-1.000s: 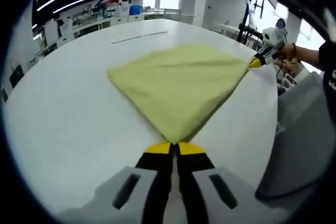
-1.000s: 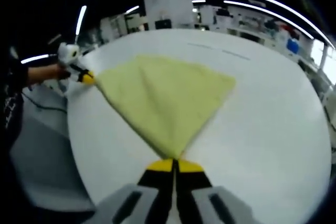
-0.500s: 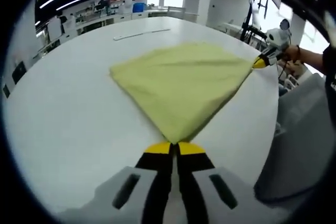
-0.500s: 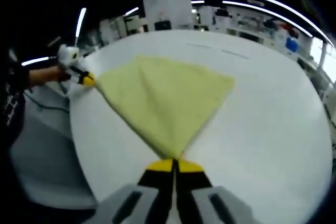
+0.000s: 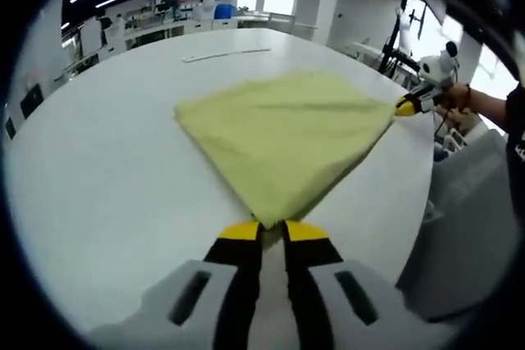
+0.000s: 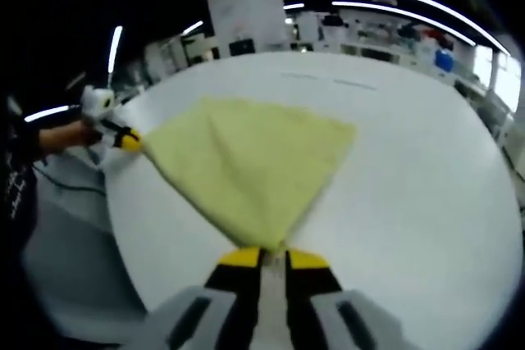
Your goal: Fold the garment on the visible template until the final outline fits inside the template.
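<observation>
Left tool (image 5: pixel 271 229): jaws slightly apart, tips at near corner of folded pale-yellow cloth garment (image 5: pixel 283 133), flat on round white counter (image 5: pixel 98 178). Right tool (image 6: pixel 274 256): jaws slightly apart at the opposite corner; whether either corner is released, cannot tell.

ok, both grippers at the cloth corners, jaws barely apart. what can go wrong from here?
1. The left gripper and right gripper each have a corner of the yellow cloth at slightly parted tips; backing out could drag it and undo the fold.
2. That edge of the cloth lies near the table rim by the person; a tug could pull it over.
3. I can't make out a template outline, so fit is unconfirmed.
</observation>
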`<state>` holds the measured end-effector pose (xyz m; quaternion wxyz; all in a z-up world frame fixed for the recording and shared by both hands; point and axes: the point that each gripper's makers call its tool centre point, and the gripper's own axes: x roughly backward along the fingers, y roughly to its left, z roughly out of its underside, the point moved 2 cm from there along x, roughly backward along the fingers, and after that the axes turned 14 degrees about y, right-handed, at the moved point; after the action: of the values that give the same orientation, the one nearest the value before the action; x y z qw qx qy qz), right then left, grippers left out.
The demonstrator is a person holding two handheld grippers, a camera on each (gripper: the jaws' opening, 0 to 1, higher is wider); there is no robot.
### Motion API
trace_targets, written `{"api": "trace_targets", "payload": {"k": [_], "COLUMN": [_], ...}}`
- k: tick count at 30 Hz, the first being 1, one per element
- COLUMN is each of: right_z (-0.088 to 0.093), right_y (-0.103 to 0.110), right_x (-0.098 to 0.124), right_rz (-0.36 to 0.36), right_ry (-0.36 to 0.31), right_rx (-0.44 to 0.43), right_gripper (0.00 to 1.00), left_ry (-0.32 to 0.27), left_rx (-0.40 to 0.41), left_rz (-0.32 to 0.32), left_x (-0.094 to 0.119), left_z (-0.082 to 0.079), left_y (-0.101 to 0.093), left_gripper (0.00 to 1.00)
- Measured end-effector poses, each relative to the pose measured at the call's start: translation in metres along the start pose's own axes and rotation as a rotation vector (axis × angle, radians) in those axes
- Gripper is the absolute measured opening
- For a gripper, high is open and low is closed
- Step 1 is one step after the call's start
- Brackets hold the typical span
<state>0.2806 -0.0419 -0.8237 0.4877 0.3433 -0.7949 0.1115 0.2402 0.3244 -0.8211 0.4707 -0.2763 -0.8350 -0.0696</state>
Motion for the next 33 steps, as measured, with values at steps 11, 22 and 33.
{"api": "trace_targets", "payload": {"k": [11,22,33], "right_z": [-0.018,-0.046,-0.068], "right_y": [0.010,0.031,0.047], "right_x": [0.015,0.040,0.069], "right_rz": [-0.013,-0.025,-0.008], "right_ry": [-0.038,-0.089,-0.168], "right_rx": [-0.031,-0.019,-0.023], "right_gripper": [0.49,0.84,0.99], "left_ry": [-0.080,-0.153,-0.169], "left_rx": [0.083,0.097,0.103], "left_rz": [0.032,0.024,0.003], "left_x": [0.017,0.049,0.079], "left_z": [-0.022,-0.044,-0.052], "left_y": [-0.013,-0.020,-0.024], "left_gripper": [0.42,0.65,0.80]}}
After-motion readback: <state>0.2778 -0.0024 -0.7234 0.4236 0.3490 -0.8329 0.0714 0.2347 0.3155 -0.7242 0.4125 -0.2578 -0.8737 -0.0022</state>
